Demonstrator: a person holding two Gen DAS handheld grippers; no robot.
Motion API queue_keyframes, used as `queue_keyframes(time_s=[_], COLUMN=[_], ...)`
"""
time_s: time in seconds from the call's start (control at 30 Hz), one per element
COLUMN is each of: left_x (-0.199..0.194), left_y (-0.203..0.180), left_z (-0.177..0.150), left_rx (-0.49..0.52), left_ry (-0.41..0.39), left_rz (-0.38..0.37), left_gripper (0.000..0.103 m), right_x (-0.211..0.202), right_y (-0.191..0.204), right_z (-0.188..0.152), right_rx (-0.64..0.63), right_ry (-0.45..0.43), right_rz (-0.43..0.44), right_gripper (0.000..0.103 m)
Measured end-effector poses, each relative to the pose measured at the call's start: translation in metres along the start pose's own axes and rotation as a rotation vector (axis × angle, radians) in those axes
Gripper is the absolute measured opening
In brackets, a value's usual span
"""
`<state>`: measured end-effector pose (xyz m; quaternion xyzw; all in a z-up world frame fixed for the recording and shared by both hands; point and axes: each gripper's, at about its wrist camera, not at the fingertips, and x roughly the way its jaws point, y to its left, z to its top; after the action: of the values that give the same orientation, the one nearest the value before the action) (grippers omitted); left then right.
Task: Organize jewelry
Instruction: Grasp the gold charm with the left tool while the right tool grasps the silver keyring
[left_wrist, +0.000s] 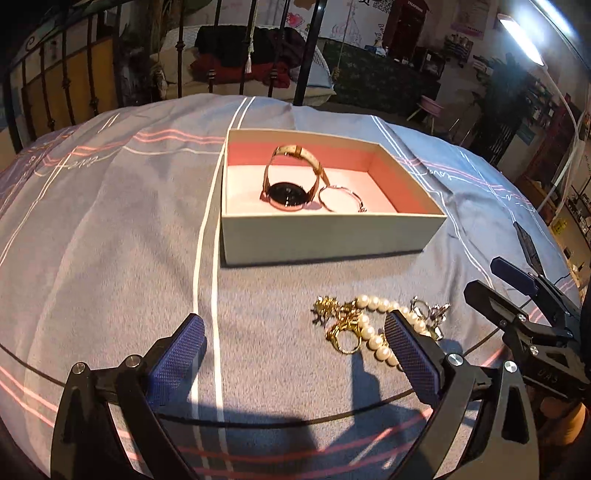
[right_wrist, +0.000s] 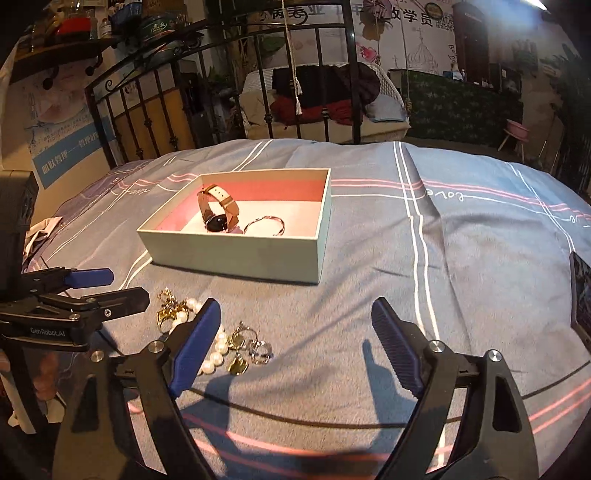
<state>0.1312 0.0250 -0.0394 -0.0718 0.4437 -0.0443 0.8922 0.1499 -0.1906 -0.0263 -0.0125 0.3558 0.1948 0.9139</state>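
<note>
Right gripper (right_wrist: 295, 347) and left gripper (left_wrist: 293, 350): both spread wide, holding nothing, above a striped bedspread (right_wrist: 461, 258). The left gripper's body, seen from the right wrist, reads "GenRobot.AI". Pearl bracelet (left_wrist: 373, 332), gold pieces (left_wrist: 338, 325) and silver rings (right_wrist: 258, 347) lie heaped between the 2 tools, partly hidden by fingers. Beyond, an open box (left_wrist: 325, 236) holds a watch (left_wrist: 288, 184) and bangle (left_wrist: 341, 199), touching. Bedspread script "love". Iron bedframe (right_wrist: 332, 74) behind.

A box (left_wrist: 325, 236) sits on the bed (left_wrist: 110, 240). In it a watch (left_wrist: 288, 184) stands left of a bangle (left_wrist: 341, 199). Before the box lie pearls (left_wrist: 376, 325), with rings (right_wrist: 255, 345) just beside them.
</note>
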Motion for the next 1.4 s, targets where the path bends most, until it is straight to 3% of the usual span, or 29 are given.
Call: queue_keyframes(time_s=[0.23,0.4,0.57,0.67,0.83,1.03,1.1,1.2,1.4], left_x=[0.009,0.018,0.025,0.028,0.027,0.023,0.022,0.020,0.014], left_y=[-0.007,-0.018,-0.022,-0.026,-0.031,-0.022,-0.018,-0.013,-0.010], left_z=[-0.016,-0.018,-0.012,-0.010,-0.009,-0.007,-0.007,-0.006,-0.007], left_rx=[0.086,0.142,0.134,0.142,0.146,0.116,0.104,0.088,0.077], left_ry=[0.024,0.033,0.036,0.030,0.018,-0.001,-0.004,-0.004,-0.005], left_rz=[0.064,0.085,0.086,0.091,0.082,0.100,0.097,0.085,0.068], left_gripper=[0.095,0.094,0.093,0.084,0.068,0.039,0.031,0.026,0.023], right_x=[0.005,0.011,0.017,0.021,0.024,0.024,0.025,0.027,0.022], right_y=[0.007,0.007,0.010,0.013,0.014,0.015,0.017,0.019,0.023], right_z=[-0.017,-0.019,-0.019,-0.017,-0.015,-0.015,-0.016,-0.017,-0.019], right_rx=[-0.036,-0.035,-0.045,-0.054,-0.050,-0.051,-0.059,-0.064,-0.082], right_ry=[0.065,0.101,0.113,0.119,0.118,0.118,0.119,0.125,0.102], right_rz=[-0.021,0.002,0.021,0.032,0.040,0.048,0.050,0.056,0.052], right_gripper=[0.070,0.054,0.046,0.038,0.037,0.037,0.032,0.018,0.018])
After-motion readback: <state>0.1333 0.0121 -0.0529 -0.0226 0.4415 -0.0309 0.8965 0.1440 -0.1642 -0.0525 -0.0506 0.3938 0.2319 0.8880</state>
